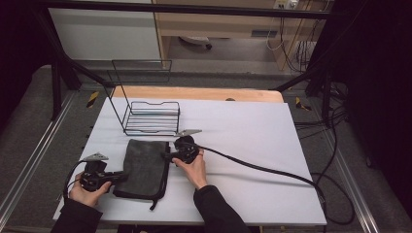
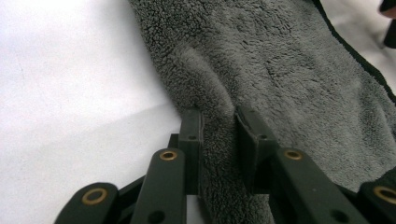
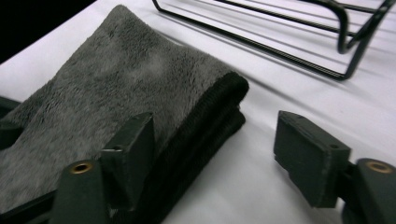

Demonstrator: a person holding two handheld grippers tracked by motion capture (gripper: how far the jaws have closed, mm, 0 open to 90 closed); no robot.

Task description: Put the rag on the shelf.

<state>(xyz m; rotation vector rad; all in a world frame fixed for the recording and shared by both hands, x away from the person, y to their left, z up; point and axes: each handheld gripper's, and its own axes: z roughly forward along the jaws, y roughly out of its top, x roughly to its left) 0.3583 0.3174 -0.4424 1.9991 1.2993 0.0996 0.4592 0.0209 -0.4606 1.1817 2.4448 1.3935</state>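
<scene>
Your left gripper (image 1: pixel 116 177) pinches the left edge of the folded grey towel (image 1: pixel 145 167), its pads bunching a ridge of pile between them, while the towel lies flat on the white table (image 1: pixel 252 141) just at 6 o'clock of the wire rack (image 1: pixel 151 118). Your right gripper (image 1: pixel 167 156) stands spread at the towel's right edge, one jaw over the pile and the other on bare table at 3 o'clock of the dark hem. Slide that outer jaw under all the folded layers before you squeeze, so that the lift takes the whole stack evenly with the left side.
</scene>
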